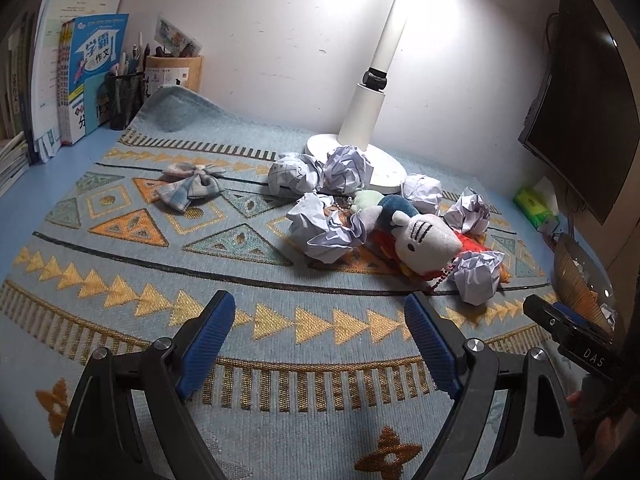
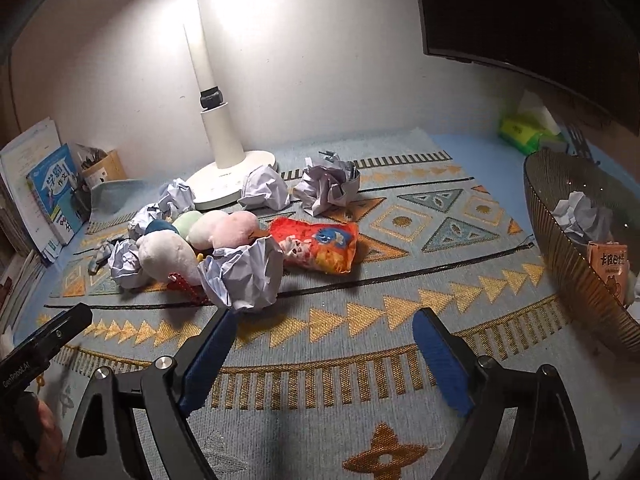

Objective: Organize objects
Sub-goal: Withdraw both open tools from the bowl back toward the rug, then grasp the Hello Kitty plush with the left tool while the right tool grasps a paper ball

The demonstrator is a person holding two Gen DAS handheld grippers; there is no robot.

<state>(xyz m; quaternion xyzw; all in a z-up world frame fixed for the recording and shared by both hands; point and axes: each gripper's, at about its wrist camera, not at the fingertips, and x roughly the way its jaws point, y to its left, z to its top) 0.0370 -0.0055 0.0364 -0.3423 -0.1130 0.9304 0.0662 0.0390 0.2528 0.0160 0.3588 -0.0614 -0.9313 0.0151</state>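
- Our left gripper (image 1: 320,322) hangs over the patterned mat (image 1: 168,264) with its blue-padded fingers (image 1: 212,332) spread wide and nothing between them.
- Our right gripper (image 2: 324,340) is just as wide apart and empty; only bare mat lies between its pads.
- Just beyond the left finger of the right gripper sits a crumpled paper ball (image 2: 244,274), white with faint ruled lines, tightly creased, nearly touching the fingertip.
- Behind that ball, a pile of plush toys: a white plush with stitched whiskers (image 1: 426,240), with pink (image 2: 236,228) and pale green (image 2: 186,222) ones close by on a red beaded chain (image 2: 188,288).
- An orange printed snack bag (image 2: 316,246) lies flat ahead of the right gripper's gap, creased and glossy.
- More paper balls (image 1: 344,168) ring the white desk lamp base (image 1: 384,168), far ahead of both grippers.
- A plaid fabric bow (image 1: 190,184) lies alone, ahead of the left gripper's left finger.
- A dark mesh basket (image 2: 560,248), to the right of the right gripper, already holds one paper ball and an orange packet (image 2: 608,268).
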